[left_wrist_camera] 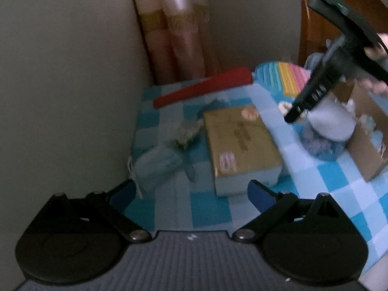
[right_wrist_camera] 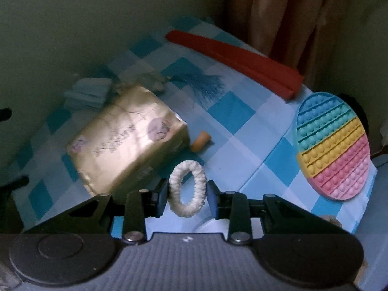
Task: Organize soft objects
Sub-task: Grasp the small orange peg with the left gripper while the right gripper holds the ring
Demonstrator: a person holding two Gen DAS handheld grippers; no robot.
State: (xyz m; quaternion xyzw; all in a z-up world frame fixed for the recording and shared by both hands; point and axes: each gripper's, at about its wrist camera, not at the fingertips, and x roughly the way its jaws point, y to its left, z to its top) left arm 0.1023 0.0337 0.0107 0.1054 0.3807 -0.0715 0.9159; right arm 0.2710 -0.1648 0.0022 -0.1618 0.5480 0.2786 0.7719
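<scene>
My right gripper [right_wrist_camera: 187, 190] is shut on a white braided hair tie [right_wrist_camera: 186, 189] and holds it above the blue checked tablecloth [right_wrist_camera: 232, 111]. In the left wrist view the right gripper [left_wrist_camera: 294, 114] hangs over a cardboard box [left_wrist_camera: 368, 131] at the right. My left gripper [left_wrist_camera: 194, 194] is open and empty, low over the cloth near a gold tissue pack [left_wrist_camera: 240, 145]. The gold tissue pack also shows in the right wrist view [right_wrist_camera: 126, 138]. A blue tassel [right_wrist_camera: 206, 82], a folded light-blue face mask [left_wrist_camera: 157, 167] and a small orange foam piece [right_wrist_camera: 201, 140] lie around the pack.
A red folded fan [right_wrist_camera: 242, 58] lies at the table's far side. A rainbow pop-it pad [right_wrist_camera: 333, 145] sits at the right. A pale rounded soft thing [left_wrist_camera: 332, 118] rests at the box. Walls and a curtain [left_wrist_camera: 179, 36] close the far corner. A wooden chair [left_wrist_camera: 320, 19] stands behind.
</scene>
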